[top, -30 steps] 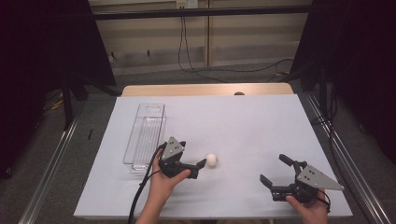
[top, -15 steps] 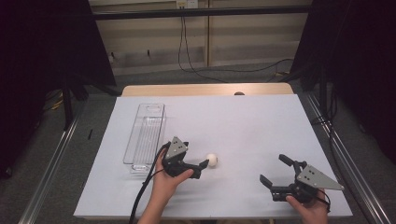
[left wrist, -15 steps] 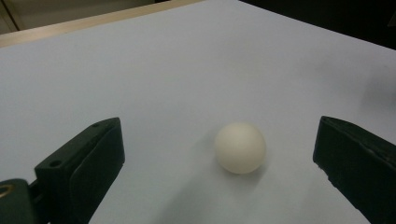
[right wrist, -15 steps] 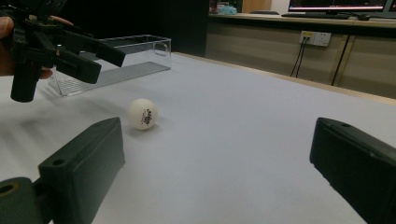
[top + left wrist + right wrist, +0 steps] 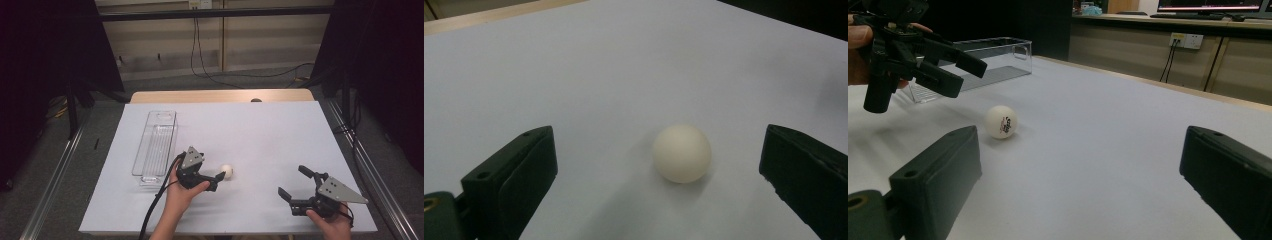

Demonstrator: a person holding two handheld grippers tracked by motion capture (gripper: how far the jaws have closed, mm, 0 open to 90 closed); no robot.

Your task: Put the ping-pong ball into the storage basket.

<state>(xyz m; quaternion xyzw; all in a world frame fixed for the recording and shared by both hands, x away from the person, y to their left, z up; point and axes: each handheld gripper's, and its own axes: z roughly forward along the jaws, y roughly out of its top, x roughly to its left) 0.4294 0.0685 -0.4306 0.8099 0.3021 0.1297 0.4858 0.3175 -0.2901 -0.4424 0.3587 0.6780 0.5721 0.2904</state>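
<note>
A small white ball (image 5: 227, 171) rests on the white table sheet (image 5: 260, 135), near the front and left of the middle. My left gripper (image 5: 218, 173) is open and low over the sheet, right beside the ball. In the left gripper view the ball (image 5: 682, 153) sits between the two spread jaws, nearer the right one, touching neither. My right gripper (image 5: 292, 181) is open with nothing in it, at the front right of the table. Its view looks past its jaws at the ball (image 5: 1001, 121), which carries a printed logo, and at the left gripper (image 5: 950, 62) above it.
A clear, long plastic tray (image 5: 155, 145) lies on the left part of the sheet, just behind the left hand, and looks empty (image 5: 993, 55). A bare wooden table edge (image 5: 220, 96) runs along the back. Metal rails (image 5: 52, 175) flank both sides.
My left gripper has slid a little to the right, so its jaws now reach around the ball. The ball and the right gripper have stayed put.
</note>
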